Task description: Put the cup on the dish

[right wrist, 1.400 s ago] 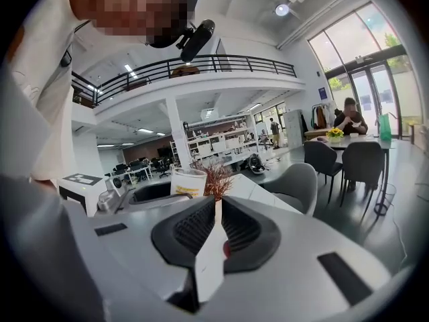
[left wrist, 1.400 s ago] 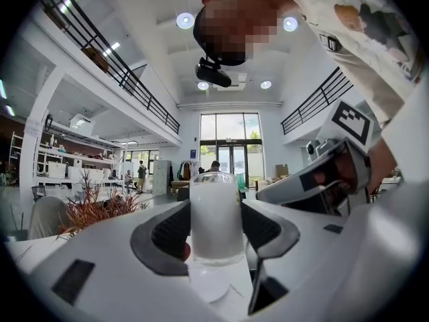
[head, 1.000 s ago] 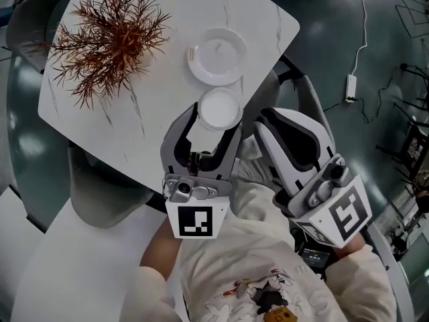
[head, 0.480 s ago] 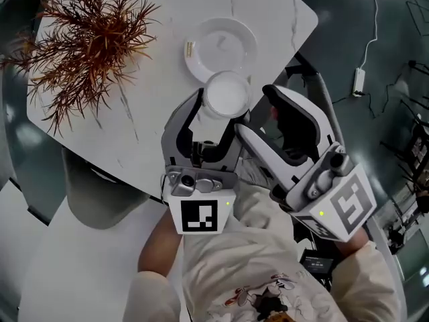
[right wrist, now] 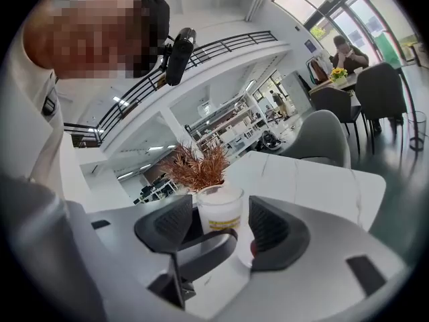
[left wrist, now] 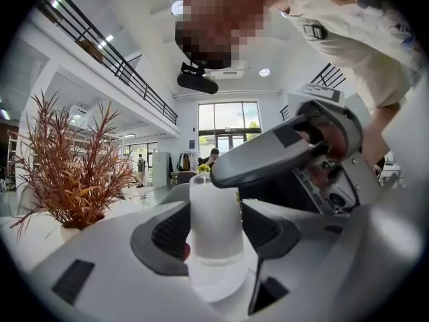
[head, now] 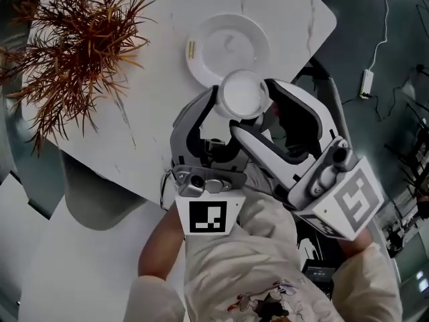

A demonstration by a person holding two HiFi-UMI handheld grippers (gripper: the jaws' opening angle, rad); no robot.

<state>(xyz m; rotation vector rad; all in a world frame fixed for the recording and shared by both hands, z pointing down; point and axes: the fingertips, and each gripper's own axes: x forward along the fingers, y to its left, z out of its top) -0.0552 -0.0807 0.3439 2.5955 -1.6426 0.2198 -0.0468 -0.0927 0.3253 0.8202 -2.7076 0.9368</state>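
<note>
1. the cup (head: 242, 94), white and upright, is clamped between the pads (left wrist: 169, 230) of the left gripper (left wrist: 218, 228). in the left gripper view both pads are seen pressed against its sides.
2. in the head view the cup is seen from above, overlapping the near rim of the dish (head: 224, 42). whether its base touches the dish cannot be told.
3. the dish, a round white plate, is set on the white marbled table (head: 154, 106), near the edge closest to the person.
4. the jaws of the right gripper (right wrist: 220, 227) are spread wide and have just been opening. in the right gripper view the cup is found between them, but it is touched by neither pad, and a gap is left on each side.
5. a yellowish label (right wrist: 218, 221) is shown round the cup in that view, and the cup's lower part is crossed by one dark jaw of the left gripper.
6. in the head view the two grippers are held close together, with the right gripper's jaws laid across those of the left. a marker cube (head: 208, 218) is carried on the left gripper and another on the right.
7. a plant (head: 74, 52) of dry reddish-brown branches is stood on the far left of the table, well apart from the dish.
8. a grey chair (head: 100, 193) is seen partly under the table's near left edge.
</note>
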